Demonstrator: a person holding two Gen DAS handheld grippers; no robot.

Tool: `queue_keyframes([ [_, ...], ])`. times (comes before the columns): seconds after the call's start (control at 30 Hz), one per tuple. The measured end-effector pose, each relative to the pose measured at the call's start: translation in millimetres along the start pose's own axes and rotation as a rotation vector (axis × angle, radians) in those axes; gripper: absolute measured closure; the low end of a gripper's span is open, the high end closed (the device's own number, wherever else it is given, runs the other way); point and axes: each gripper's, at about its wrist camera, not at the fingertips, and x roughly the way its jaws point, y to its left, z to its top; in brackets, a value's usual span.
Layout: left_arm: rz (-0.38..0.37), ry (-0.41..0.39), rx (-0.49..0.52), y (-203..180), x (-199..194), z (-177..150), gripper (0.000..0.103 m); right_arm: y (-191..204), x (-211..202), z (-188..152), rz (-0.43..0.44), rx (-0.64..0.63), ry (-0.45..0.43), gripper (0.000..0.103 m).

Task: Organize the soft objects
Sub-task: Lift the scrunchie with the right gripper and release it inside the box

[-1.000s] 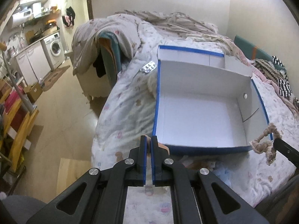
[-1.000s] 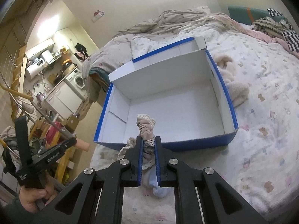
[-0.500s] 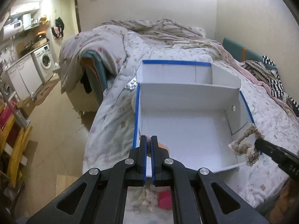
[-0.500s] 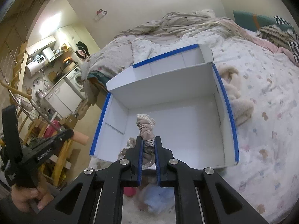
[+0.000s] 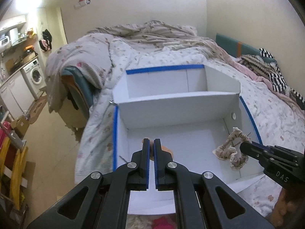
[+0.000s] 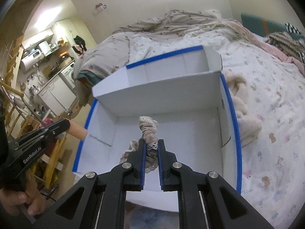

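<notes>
beige lace-trimmed fabric scrunchie [image 6: 148,133] pinched upright over near middle of open white cardboard box with blue edges [image 6: 236,133], peach soft piece [image 6: 77,131] at left rim

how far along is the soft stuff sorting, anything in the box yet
Nothing lies in the white box yet: its visible floor is bare. In hand: the right gripper is shut on a lace-trimmed beige scrunchie, held over the box, and the left gripper is shut on a peach-coloured item I can't identify. Left: releasing both, then the fluffy cream item lying on the bed beside the box.
</notes>
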Motion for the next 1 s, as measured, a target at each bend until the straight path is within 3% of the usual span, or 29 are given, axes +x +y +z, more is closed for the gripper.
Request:
queue_keyframes([
  [0.3,0.005,0.079,-0.011,-1,59,-21,0.099,-16,41,-17,-0.043,0.048,0.139,0.09],
  [0.63,-0.038,0.125,-0.057,3,83,-22,0.094,-17,58,-20,-0.054,0.05,0.195,0.09],
  [0.73,-0.052,0.152,-0.053,2,89,-24,0.074,-20,63,-22,-0.052,0.058,0.218,0.09],
  [0.8,-0.065,0.172,-0.04,-1,91,-25,0.042,-21,65,-22,-0.057,0.056,0.223,0.09],
  [0.87,-0.067,0.164,-0.033,-4,90,-26,0.034,-23,65,-22,-0.062,0.058,0.223,0.09],
  [1.0,-0.049,0.155,-0.027,-6,89,-26,0.034,-26,65,-22,-0.066,0.072,0.22,0.09],
])
